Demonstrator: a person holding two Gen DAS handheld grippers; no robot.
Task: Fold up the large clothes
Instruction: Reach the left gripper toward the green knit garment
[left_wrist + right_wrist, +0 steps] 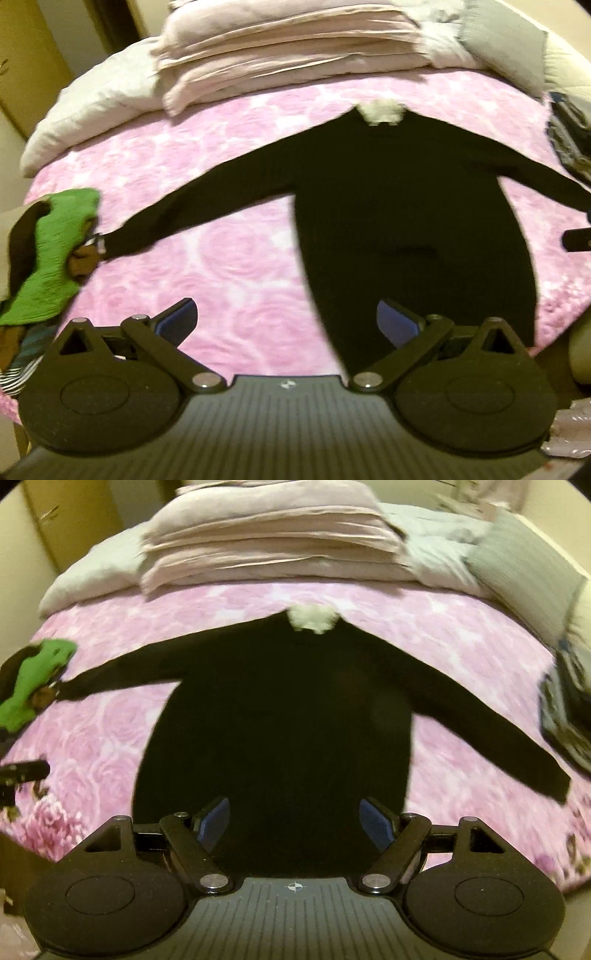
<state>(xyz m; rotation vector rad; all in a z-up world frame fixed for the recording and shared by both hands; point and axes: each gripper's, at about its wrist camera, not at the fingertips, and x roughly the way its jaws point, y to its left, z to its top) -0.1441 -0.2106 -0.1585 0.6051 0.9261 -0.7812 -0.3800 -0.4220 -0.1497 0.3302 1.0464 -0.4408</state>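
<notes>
A black long-sleeved garment (399,206) with a white fluffy collar (382,110) lies flat on the pink rose-patterned bedspread (229,251), both sleeves spread out sideways. My left gripper (286,319) hovers open over its lower left edge, nothing between the blue pads. In the right wrist view the same garment (277,709) fills the middle, collar (314,618) at the far end. My right gripper (293,821) hangs open above the hem, empty. A dark piece of the other gripper shows at the picture's edge in each view.
A stack of folded pale pink bedding (288,51) and white pillows sit at the head of the bed, with a grey cushion (524,568) at the right. A green cloth pile (48,251) lies by the left sleeve's cuff. Dark folded clothes (565,709) rest at the right edge.
</notes>
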